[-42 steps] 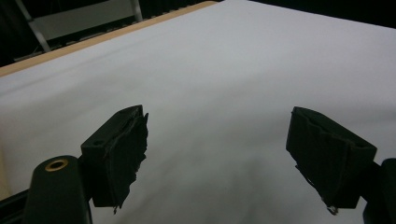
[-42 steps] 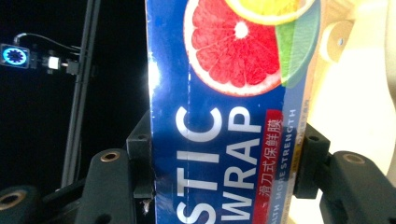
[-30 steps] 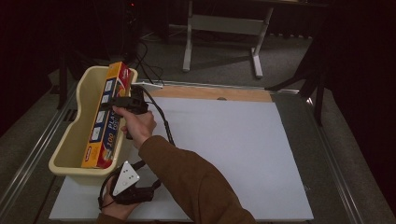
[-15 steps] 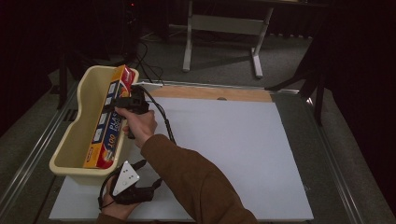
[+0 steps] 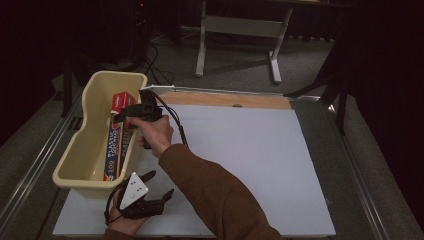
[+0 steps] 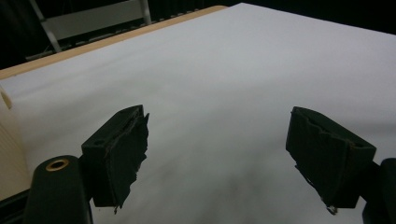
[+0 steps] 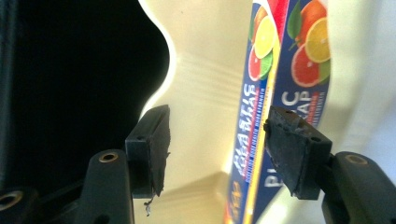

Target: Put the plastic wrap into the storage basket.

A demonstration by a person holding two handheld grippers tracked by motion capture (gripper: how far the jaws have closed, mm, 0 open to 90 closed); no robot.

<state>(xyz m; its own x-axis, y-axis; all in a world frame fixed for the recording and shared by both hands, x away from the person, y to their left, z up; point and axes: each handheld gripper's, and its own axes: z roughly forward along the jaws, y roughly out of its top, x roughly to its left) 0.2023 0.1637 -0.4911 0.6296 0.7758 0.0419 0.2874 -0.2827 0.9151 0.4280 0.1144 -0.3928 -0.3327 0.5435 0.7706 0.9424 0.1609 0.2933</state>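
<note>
Plastic wrap box (image 5: 114,145): long, narrow carton, blue along its length with a red end and yellow edging; white lettering "PLASTIC WRAP" and "100" legible. The right gripper view shows printed orange and lime slices near one end (image 7: 299,51). Location: inside the cream tub (image 5: 82,150), lying lengthwise against the wall nearer the desk's middle, red end toward the far rim.

Cream tub: oblong plastic basin with a curved rim, standing at the left edge of the white desk sheet (image 5: 250,150).

Right tongs (image 5: 120,114): held over the far end of the tub, above the red end of the box, pointing into the tub. Jaws apart; in the right gripper view one jaw sits in front of the box's lettering, the other over the tub's pale floor. Whether either jaw touches the box cannot be told. The right hand (image 5: 152,132) grips the handle, with the brown-sleeved forearm (image 5: 215,195) stretched diagonally across the desk.

Left tongs (image 5: 155,192): low at the near edge of the desk, just beside the tub's near end. Jaws wide apart, nothing between them, pointing over the bare white sheet.
</note>
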